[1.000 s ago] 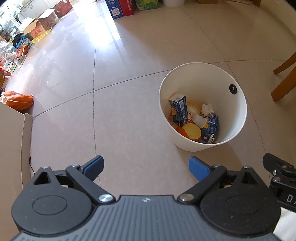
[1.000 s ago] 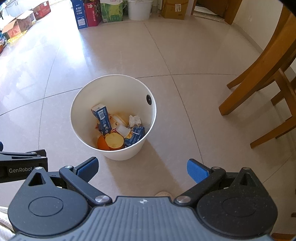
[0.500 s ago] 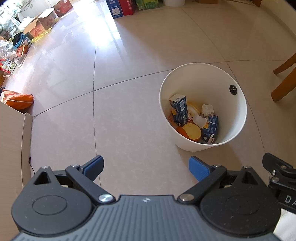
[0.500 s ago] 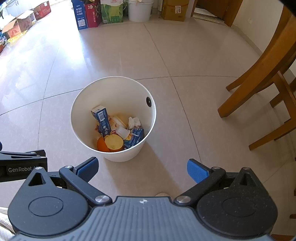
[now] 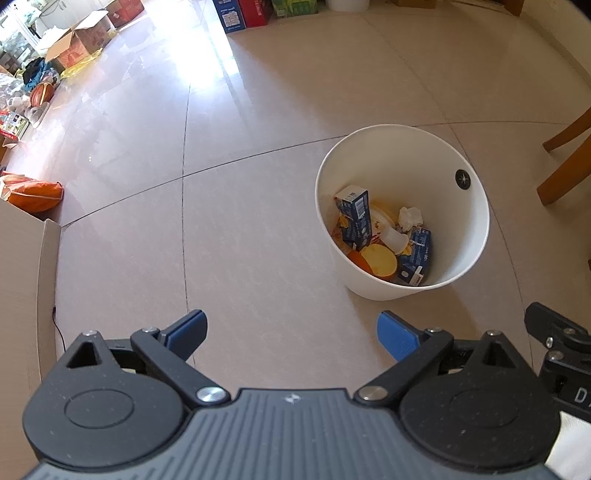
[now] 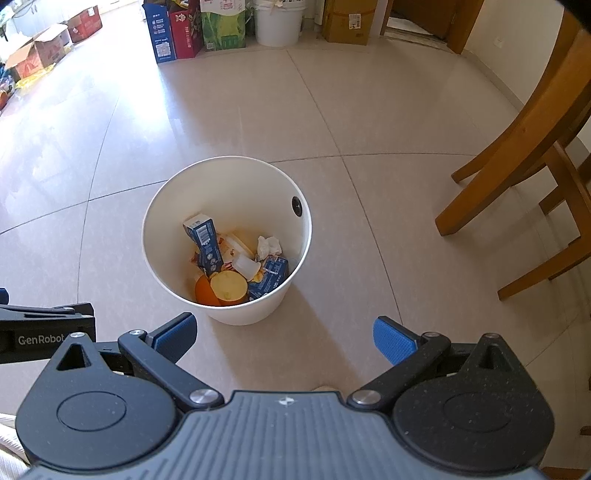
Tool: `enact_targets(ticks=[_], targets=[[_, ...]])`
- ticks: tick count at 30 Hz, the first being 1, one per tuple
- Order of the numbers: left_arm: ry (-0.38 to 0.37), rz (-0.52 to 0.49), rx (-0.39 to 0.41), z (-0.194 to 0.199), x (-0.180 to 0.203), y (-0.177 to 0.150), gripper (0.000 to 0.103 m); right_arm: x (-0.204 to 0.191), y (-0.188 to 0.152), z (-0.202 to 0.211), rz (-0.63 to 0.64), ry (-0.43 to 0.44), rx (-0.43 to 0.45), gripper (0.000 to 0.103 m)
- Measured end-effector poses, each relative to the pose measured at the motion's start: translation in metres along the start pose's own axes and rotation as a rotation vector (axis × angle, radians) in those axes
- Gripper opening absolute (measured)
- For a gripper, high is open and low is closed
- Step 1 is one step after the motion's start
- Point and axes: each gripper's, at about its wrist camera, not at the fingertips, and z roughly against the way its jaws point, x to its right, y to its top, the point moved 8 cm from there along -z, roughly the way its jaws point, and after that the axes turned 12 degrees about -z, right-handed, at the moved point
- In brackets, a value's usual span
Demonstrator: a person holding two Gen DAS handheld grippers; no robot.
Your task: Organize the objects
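Note:
A white bin stands on the tiled floor and holds trash: a blue carton, a yellow lid, crumpled paper and another blue pack. My left gripper hangs open over bare floor, the bin ahead and to its right. My right gripper is open too, just behind the bin's near side. Neither holds anything.
Wooden chair legs stand to the right of the bin. A cardboard box edge rises at the left. Boxes and a white bucket line the far wall; an orange bag and clutter lie far left.
The right wrist view has drawn back slightly, so the bin sits a little farther ahead. The left gripper has hardly moved. Both stay open.

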Motion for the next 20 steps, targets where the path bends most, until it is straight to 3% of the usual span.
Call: enact_targets(ticks=[20], targets=[[-0.019, -0.006, 0.006, 0.0066, -0.0023, 0.0002, 0.098, -0.0005, 0.0011, 0.0016, -0.001, 0.003, 0.005, 0.103]])
